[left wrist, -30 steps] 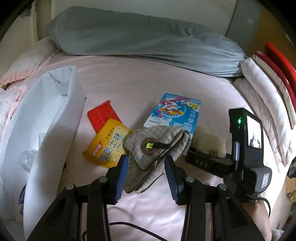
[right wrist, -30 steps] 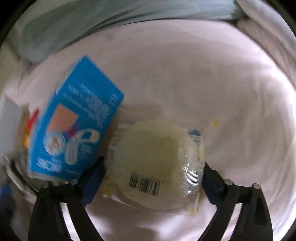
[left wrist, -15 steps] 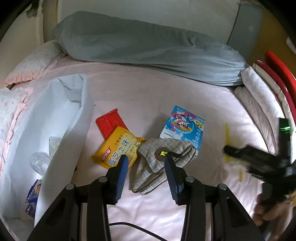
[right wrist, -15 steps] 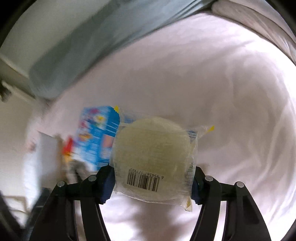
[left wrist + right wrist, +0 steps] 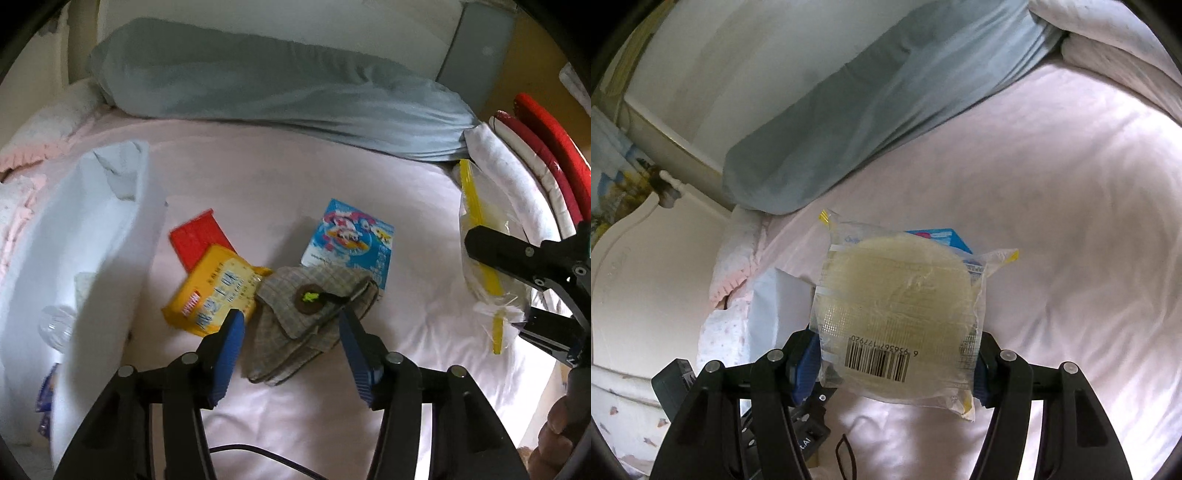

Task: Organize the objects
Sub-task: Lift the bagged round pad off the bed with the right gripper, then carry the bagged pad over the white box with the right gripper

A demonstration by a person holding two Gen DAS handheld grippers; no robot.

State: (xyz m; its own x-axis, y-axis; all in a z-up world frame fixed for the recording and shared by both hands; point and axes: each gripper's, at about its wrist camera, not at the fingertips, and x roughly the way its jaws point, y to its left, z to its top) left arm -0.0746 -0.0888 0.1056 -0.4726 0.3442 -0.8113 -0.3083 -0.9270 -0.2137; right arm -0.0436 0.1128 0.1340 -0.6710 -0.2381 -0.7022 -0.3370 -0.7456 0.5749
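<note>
Right gripper (image 5: 897, 369) clamped on a clear packet (image 5: 899, 314) holding a pale round disc, barcode side up, lifted clear of the pink sheet (image 5: 1071, 221). Left gripper (image 5: 291, 332) jaws opening, nothing pinched; plaid cloth (image 5: 314, 317) lies on the sheet just beyond the tips, between them in view. Yellow pack (image 5: 214, 291) touches the cloth's left edge, overlapping a red card (image 5: 195, 236). Blue box (image 5: 351, 240) behind the cloth. White bag (image 5: 74, 236) at left, open.

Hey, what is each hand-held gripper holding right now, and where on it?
The right hand-held gripper clamps the clear-wrapped round pack by its side edges near the barcode end. The left hand-held gripper, jaws opening, holds nothing.
</note>
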